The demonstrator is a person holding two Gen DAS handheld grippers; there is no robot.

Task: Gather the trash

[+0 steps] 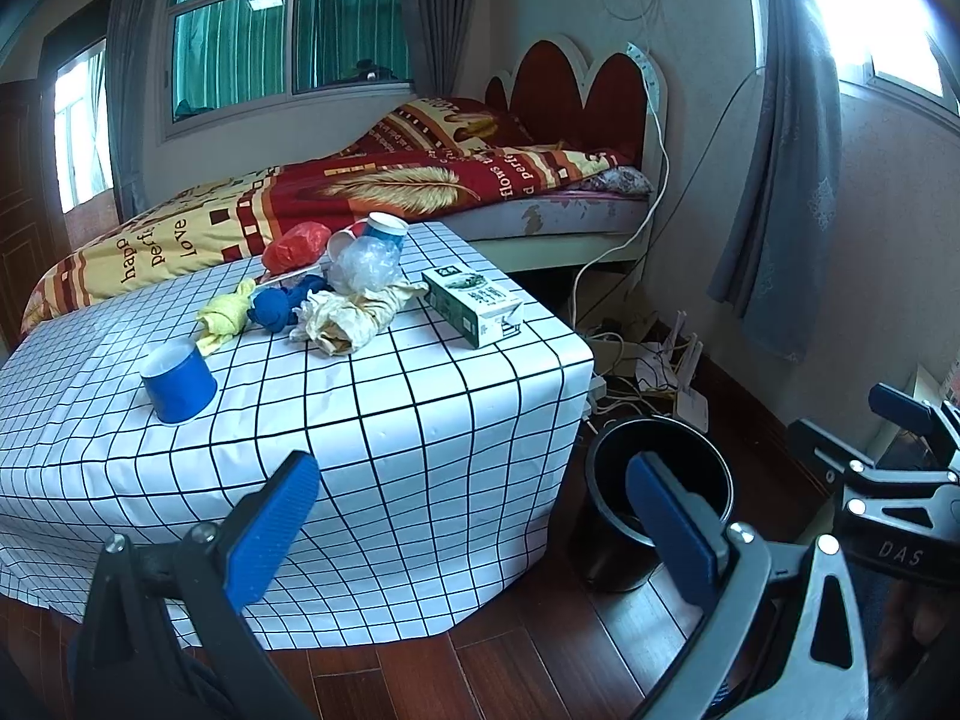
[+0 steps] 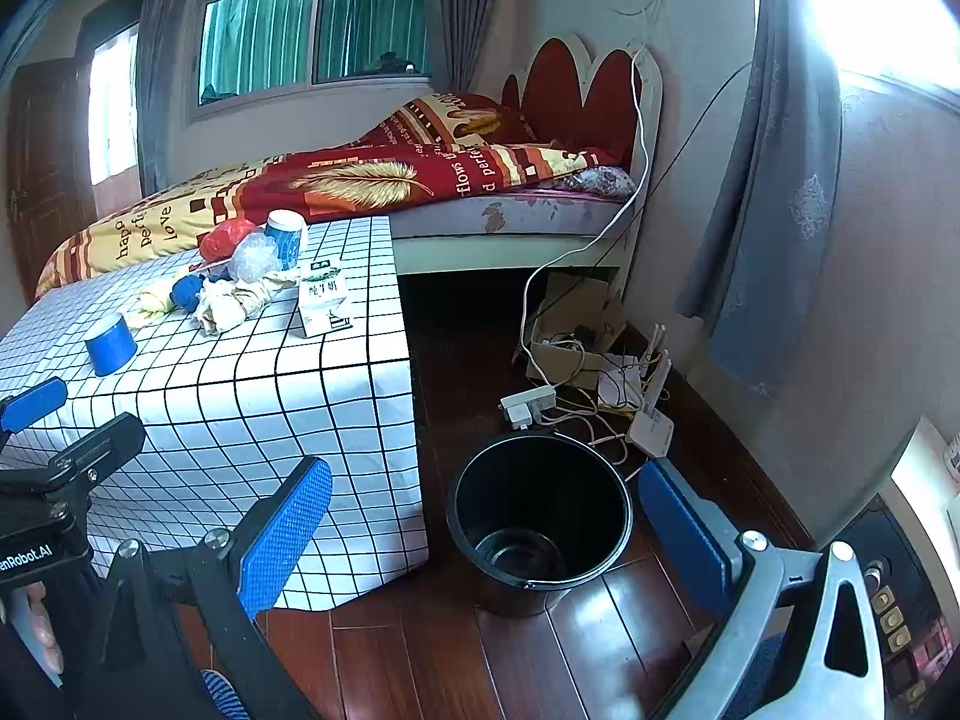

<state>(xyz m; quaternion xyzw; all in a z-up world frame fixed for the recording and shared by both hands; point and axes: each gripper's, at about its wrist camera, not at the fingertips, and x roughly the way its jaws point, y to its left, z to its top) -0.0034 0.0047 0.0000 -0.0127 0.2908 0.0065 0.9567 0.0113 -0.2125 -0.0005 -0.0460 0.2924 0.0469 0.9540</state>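
Trash lies on a table with a checked cloth (image 1: pixel 384 420): a green milk carton (image 1: pixel 474 303) (image 2: pixel 324 297), an upturned blue cup (image 1: pixel 178 382) (image 2: pixel 110 345), a second blue cup (image 1: pixel 384 231), crumpled beige paper (image 1: pixel 348 318), a blue wad (image 1: pixel 279 306), a yellow wad (image 1: pixel 225 315), a clear plastic ball (image 1: pixel 366 264) and a red bag (image 1: pixel 297 247). A black bin (image 2: pixel 540 516) (image 1: pixel 654 510) stands empty on the floor right of the table. My left gripper (image 1: pixel 474 501) is open and empty before the table's corner. My right gripper (image 2: pixel 486 510) is open and empty, near the bin.
A bed (image 1: pixel 360 180) with a red and yellow quilt stands behind the table. Cables, a power strip (image 2: pixel 528 402), a white router (image 2: pixel 651 426) and a cardboard box (image 2: pixel 576 324) lie on the wooden floor by the wall. Grey curtains (image 2: pixel 768 180) hang at right.
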